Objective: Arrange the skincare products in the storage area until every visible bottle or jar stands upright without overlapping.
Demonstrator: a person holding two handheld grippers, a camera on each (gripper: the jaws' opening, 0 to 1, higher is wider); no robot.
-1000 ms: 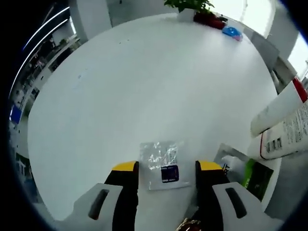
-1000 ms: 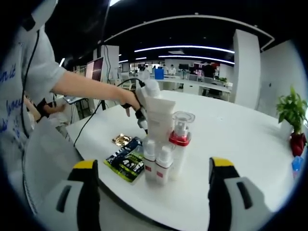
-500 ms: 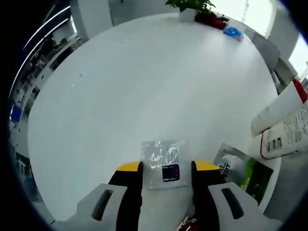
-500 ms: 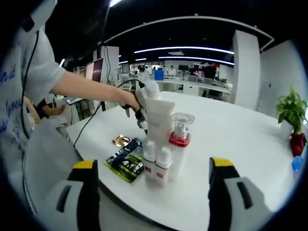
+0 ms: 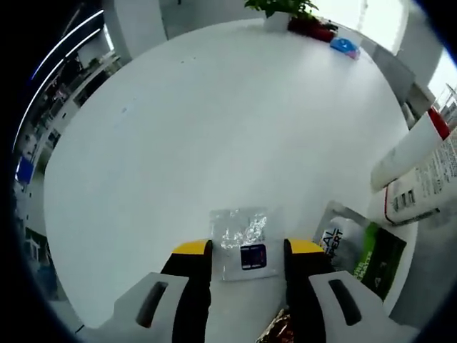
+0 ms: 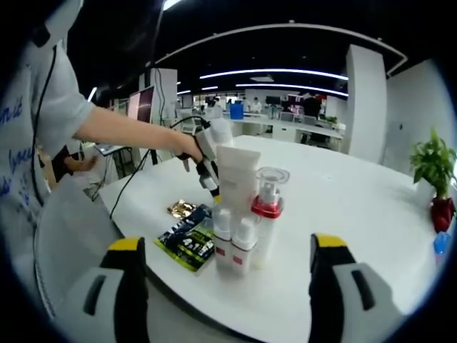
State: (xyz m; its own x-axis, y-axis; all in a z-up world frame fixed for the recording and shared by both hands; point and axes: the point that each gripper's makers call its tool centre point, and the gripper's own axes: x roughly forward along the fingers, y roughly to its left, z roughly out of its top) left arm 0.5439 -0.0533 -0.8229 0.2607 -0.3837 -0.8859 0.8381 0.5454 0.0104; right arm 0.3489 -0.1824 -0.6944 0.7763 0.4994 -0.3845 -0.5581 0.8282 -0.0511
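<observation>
In the left gripper view a clear sachet with a dark blue label point(image 5: 243, 243) sits between my left gripper's point(image 5: 248, 248) yellow-tipped jaws, which press on its two side edges just above the white table point(image 5: 214, 121). Beside it are a green-and-black packet point(image 5: 360, 250), a gold sachet point(image 5: 275, 332) and white tubes point(image 5: 418, 153). In the right gripper view my right gripper point(image 6: 228, 243) stands open in front of an upright white tube point(image 6: 237, 179), a red-collared pump bottle point(image 6: 268, 207) and two small white bottles point(image 6: 223, 236). A hand holds the left gripper point(image 6: 207, 161) behind the tube.
The green-and-black packet point(image 6: 187, 243) and gold sachet point(image 6: 182, 208) lie flat near the table's edge. A person stands at the left with a cable hanging. Potted plants point(image 6: 432, 168) point(image 5: 282, 8) and a blue item point(image 5: 345, 46) stand at the far side.
My left jaws narrowed onto the sachet's edges, then the left view shifted slightly while the sachet stayed between the jaws. The left gripper tilted behind the tube. The right gripper held still.
</observation>
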